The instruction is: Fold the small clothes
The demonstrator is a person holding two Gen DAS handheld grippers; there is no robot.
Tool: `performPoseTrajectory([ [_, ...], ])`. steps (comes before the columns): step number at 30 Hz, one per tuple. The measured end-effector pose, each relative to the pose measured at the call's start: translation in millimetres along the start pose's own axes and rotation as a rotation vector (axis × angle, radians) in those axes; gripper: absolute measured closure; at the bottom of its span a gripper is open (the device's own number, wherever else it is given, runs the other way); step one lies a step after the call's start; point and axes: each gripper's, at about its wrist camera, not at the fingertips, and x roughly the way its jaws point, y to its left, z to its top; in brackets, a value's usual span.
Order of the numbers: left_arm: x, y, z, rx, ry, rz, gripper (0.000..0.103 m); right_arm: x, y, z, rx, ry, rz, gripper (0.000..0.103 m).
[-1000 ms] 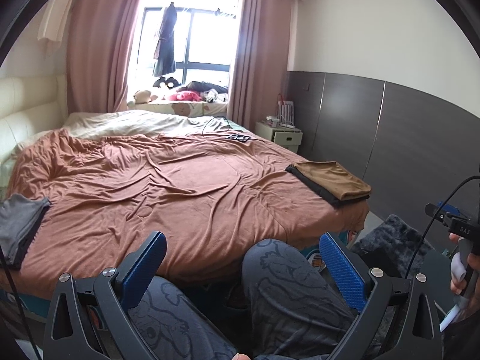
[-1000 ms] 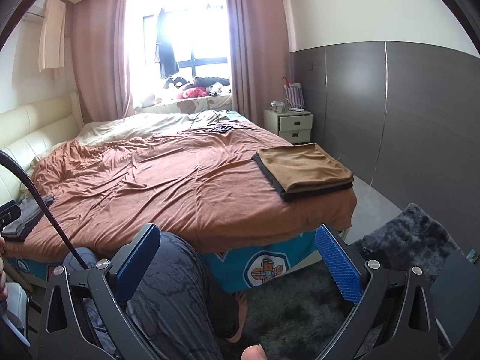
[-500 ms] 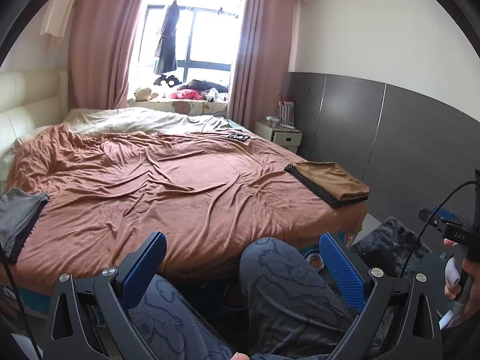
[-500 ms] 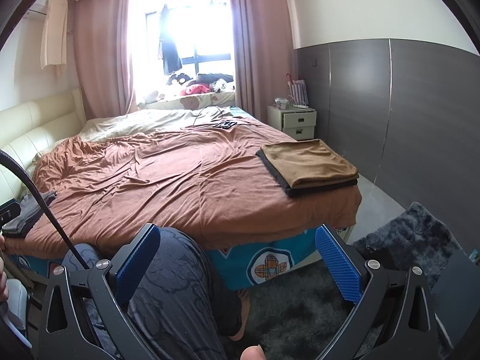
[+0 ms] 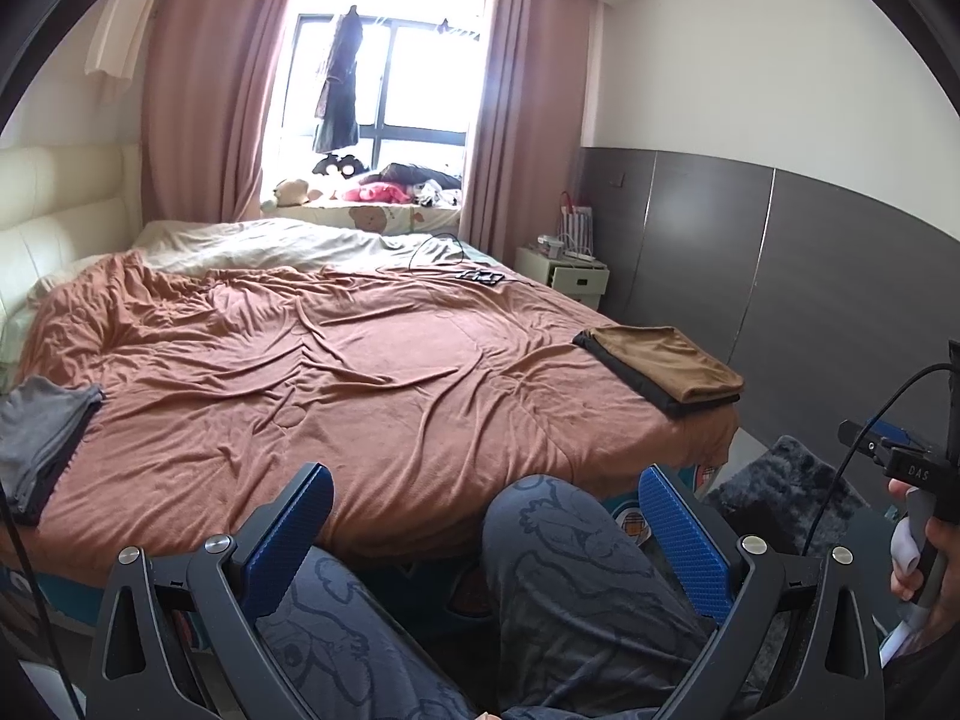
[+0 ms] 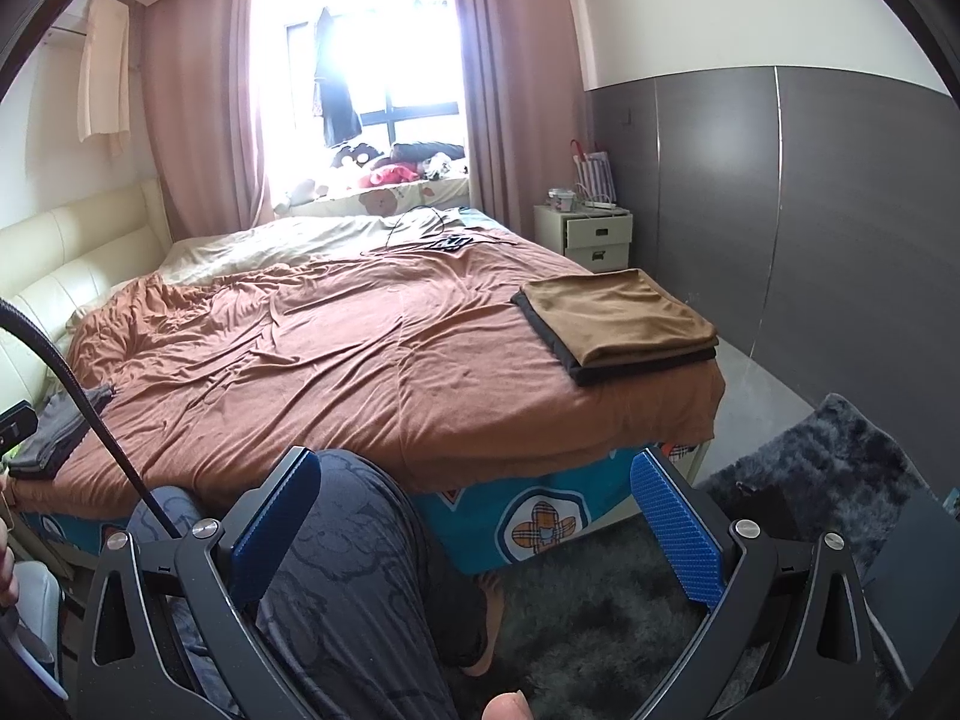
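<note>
Across the middle of both views stretches the bed (image 5: 360, 372), its rust-orange cover rumpled into long creases. Low in the left wrist view the left gripper (image 5: 486, 546) hangs with its blue-padded fingers (image 5: 288, 540) spread wide, nothing between them; behind the gap are the person's knees (image 5: 564, 546) in grey patterned trousers, pushed up against the foot of the bed. Low in the right wrist view the right gripper (image 6: 474, 528) is likewise splayed apart and empty, one trousered leg (image 6: 354, 552) and a bare foot (image 6: 486, 618) showing between its pads above a dark shaggy rug (image 6: 600, 612).

Toward the right of each frame, on the bed's near corner, a brown folded garment (image 5: 666, 363) lies squarely on top of a black one (image 5: 636, 384), edges roughly matched. At the left edge of each frame, on the opposite near corner, sits a grey folded stack (image 5: 42, 432), well apart from the brown pile. Neither tool touches any cloth.

Up in the centre, a bright window (image 5: 408, 90) stands between pink curtains, with a dark garment hanging in it and soft toys on the sill. Right of the bed's far end stands a pale bedside cabinet (image 6: 594, 234) against the grey panelled wall. At the far right of the left wrist view a hand (image 5: 924, 552) grips the other tool's handle.
</note>
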Motion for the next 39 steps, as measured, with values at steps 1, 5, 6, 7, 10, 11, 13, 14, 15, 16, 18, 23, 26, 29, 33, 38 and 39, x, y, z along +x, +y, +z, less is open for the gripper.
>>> performPoseTrajectory([
  [1,-0.5,-0.4,-0.2,0.002,0.000,0.001,0.000,-0.4,0.4,-0.1,0.002,0.000,0.001,0.000],
  [5,-3.7,-4.4,1.5,0.011,0.005,0.002,0.000,-2.2,1.4,-0.5,0.002,-0.006,0.000,0.000],
  [6,-4.8,-5.1,2.0,0.013,0.004,-0.002,0.000,-2.4,1.5,-1.5,0.001,-0.006,0.000,0.000],
  [7,-5.8,-5.9,2.5,0.019,0.003,0.000,0.000,-2.8,1.7,-1.6,0.000,-0.008,-0.002,0.000],
  [10,-8.1,-6.3,3.3,0.026,-0.004,0.010,0.000,-3.6,-0.3,-2.5,0.005,-0.009,-0.006,0.000],
  [11,-8.9,-6.5,2.9,0.023,-0.005,0.009,0.000,-4.3,-0.6,-2.3,0.006,-0.010,-0.004,0.000],
  [13,-10.3,-4.5,3.0,0.014,-0.008,0.010,0.000,-4.5,-1.6,-3.0,0.004,-0.013,-0.006,0.000],
  [14,-11.1,-3.4,3.3,0.009,-0.010,0.013,0.000,-4.7,-1.4,-3.3,0.001,-0.014,-0.007,0.000],
  [15,-12.0,-2.8,3.3,0.005,-0.013,0.016,0.000,-4.9,-1.3,-3.6,0.000,-0.014,-0.007,0.000],
  [16,-13.0,-1.4,3.6,0.001,-0.014,0.016,0.000,-4.9,-1.2,-3.8,0.001,-0.014,-0.006,0.000],
  [18,-14.4,-1.1,3.8,-0.001,-0.017,0.019,0.000,-4.2,-1.8,-4.2,-0.001,-0.014,-0.004,0.000],
  [23,-17.4,0.0,2.9,-0.003,-0.023,0.025,0.000,-1.4,-3.0,-3.5,-0.001,-0.016,-0.015,0.000],
  [26,-17.3,0.8,2.8,-0.004,-0.022,0.029,0.000,0.1,-0.4,-3.7,-0.014,-0.014,-0.015,0.000],
  [29,-17.5,2.1,3.1,-0.005,-0.025,0.029,0.000,0.4,-0.3,-4.0,-0.010,-0.013,-0.008,0.000],
  [33,-18.1,1.6,2.4,-0.005,-0.025,0.032,0.000,1.5,-0.7,-3.8,-0.016,-0.009,-0.005,0.000],
  [38,-19.2,2.3,1.1,-0.002,-0.022,0.038,0.000,1.7,-3.0,-2.2,-0.015,-0.013,-0.009,0.000],
  [39,-19.5,2.8,0.9,-0.001,-0.023,0.039,0.000,1.3,-3.9,-1.7,-0.014,-0.014,-0.009,0.000],
])
